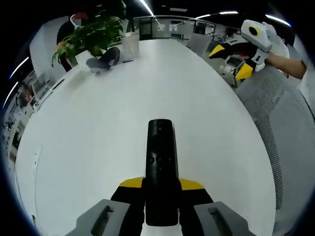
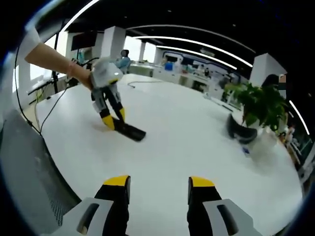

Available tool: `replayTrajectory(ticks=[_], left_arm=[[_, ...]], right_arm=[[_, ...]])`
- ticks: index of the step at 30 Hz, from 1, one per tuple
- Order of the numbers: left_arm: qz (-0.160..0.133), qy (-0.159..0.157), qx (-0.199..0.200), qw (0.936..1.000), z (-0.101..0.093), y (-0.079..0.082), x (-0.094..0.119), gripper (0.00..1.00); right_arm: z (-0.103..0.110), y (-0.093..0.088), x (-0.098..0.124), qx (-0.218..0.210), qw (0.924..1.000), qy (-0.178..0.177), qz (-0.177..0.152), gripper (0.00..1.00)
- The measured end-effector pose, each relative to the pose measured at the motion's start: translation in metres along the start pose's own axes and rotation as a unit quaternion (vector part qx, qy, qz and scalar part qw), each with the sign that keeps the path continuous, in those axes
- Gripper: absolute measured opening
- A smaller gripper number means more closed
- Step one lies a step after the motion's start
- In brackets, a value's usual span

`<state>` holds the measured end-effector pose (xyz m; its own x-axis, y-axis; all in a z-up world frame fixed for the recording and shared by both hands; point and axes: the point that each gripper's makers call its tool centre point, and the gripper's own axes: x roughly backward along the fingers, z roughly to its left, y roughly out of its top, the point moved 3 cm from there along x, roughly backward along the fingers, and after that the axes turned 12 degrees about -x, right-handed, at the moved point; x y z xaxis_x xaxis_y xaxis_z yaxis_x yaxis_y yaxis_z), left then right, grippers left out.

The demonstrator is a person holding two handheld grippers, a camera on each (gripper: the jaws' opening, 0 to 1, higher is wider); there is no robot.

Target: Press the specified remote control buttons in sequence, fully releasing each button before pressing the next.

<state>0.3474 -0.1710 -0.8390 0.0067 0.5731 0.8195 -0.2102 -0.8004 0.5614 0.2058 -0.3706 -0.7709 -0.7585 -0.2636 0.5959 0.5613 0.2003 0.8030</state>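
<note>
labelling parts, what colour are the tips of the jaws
Yellow tips on black jaws, clearest in the right gripper view on the right gripper.

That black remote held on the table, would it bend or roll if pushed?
The remote looks like a stiff flat bar, so it would probably slide, not roll. The left gripper clamps it, and the smooth white table might let it skid.

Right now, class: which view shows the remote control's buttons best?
The left gripper view: the remote control lies close, its buttoned top face up, clamped in the left claw. The right gripper view shows it far off, a small dark bar on the table.
</note>
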Motion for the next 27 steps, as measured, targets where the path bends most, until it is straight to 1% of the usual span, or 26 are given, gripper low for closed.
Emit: replayTrajectory(ticks=[5,11,27], left_arm=[[-0.008,0.003,0.005,0.9999,-0.006,0.0,0.001,0.24],[-0.01,0.002,0.004,0.9999,-0.012,0.001,0.002,0.24],[-0.015,0.002,0.005,0.9999,-0.02,0.001,0.003,0.24]], right_arm=[[-0.001,-0.001,0.0,-0.004,1.0,-0.003,0.001,0.44],[-0.001,-0.002,0.0,-0.001,1.0,-0.003,0.005,0.44],[-0.002,-0.002,-0.001,-0.001,1.0,-0.005,0.007,0.43]])
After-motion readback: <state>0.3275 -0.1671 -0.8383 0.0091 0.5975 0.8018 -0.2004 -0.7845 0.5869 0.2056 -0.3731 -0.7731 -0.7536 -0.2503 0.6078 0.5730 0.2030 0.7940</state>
